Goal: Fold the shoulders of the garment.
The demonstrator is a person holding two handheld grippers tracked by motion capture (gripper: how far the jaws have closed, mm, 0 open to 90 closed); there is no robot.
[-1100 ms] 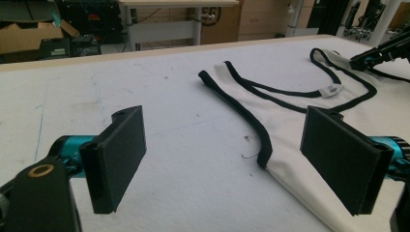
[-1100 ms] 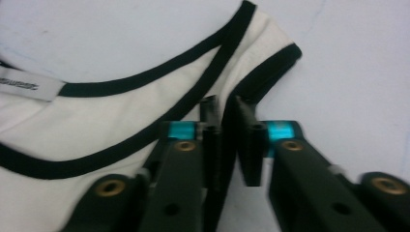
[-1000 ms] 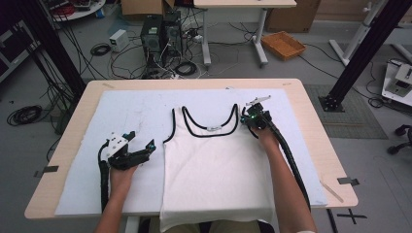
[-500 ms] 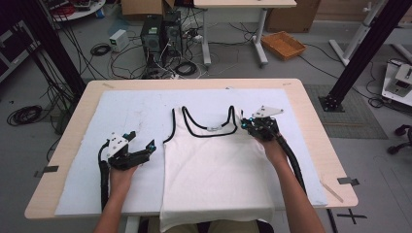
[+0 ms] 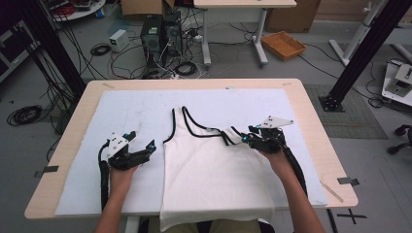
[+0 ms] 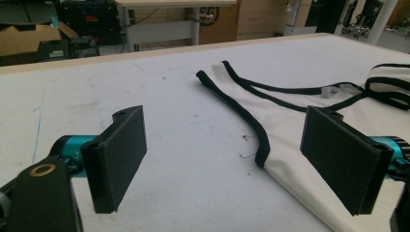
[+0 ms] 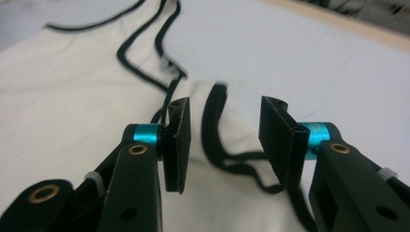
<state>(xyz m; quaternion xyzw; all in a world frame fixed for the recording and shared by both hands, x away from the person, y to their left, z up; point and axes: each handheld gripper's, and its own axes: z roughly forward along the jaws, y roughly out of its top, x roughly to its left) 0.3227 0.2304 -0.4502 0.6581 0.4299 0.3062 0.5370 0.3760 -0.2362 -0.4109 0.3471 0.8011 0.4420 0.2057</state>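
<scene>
A white tank top (image 5: 214, 179) with black trim lies flat on the mat, its hem hanging over the near table edge. Its left strap (image 5: 176, 124) points away from me. Its right strap (image 5: 232, 137) lies folded back onto the chest. My right gripper (image 5: 247, 136) sits at that folded strap. In the right gripper view the gripper (image 7: 225, 116) is open, its jaws standing either side of the strap (image 7: 216, 125) without pinching it. My left gripper (image 5: 142, 144) rests on the mat just left of the shirt. In its own view the left gripper (image 6: 225, 154) is wide open and holds nothing, with the shirt's armhole trim (image 6: 249, 123) ahead.
A white mat (image 5: 121, 111) covers most of the wooden table (image 5: 194, 83). Bare mat stretches beyond the shirt and to both sides. Behind the table, the floor holds computers, cables and a wicker basket (image 5: 283, 44). A black frame leg (image 5: 359, 53) stands at the right.
My right gripper has moved toward me and slightly right, and the right strap, earlier pointing away, now lies folded onto the shirt. The left gripper has not moved.
</scene>
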